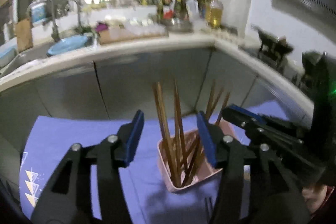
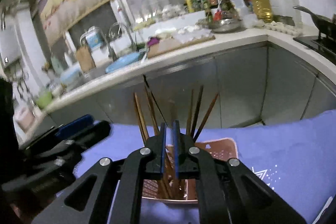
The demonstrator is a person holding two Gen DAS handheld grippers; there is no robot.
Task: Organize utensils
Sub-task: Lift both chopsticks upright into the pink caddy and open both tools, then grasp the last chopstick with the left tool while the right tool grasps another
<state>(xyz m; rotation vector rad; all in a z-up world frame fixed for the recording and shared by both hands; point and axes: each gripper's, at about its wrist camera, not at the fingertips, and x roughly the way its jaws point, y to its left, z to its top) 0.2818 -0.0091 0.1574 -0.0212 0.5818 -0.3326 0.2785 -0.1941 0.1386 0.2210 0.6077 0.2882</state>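
A pink square holder (image 1: pixel 189 182) stands on a purple cloth (image 1: pixel 67 140) and holds several brown wooden chopsticks (image 1: pixel 168 119) pointing up. My left gripper (image 1: pixel 170 135) is open, its blue pads either side of the chopsticks above the holder, gripping nothing. The right gripper (image 1: pixel 241 117) shows at the right of the left wrist view. In the right wrist view my right gripper (image 2: pixel 169 135) hangs over the holder (image 2: pixel 222 150), its jaws nearly shut with a narrow gap; chopsticks (image 2: pixel 147 114) stand behind and below it. I cannot tell whether one is pinched.
A white kitchen counter (image 1: pixel 147 45) curves behind the cloth, with a sink and blue bowl (image 1: pixel 69 45), a cutting board (image 1: pixel 130 34), bottles and an oil jug (image 1: pixel 214 12). Grey cabinet fronts (image 1: pixel 147 81) lie below. A stove with a pan (image 2: pixel 319 22) stands at the right.
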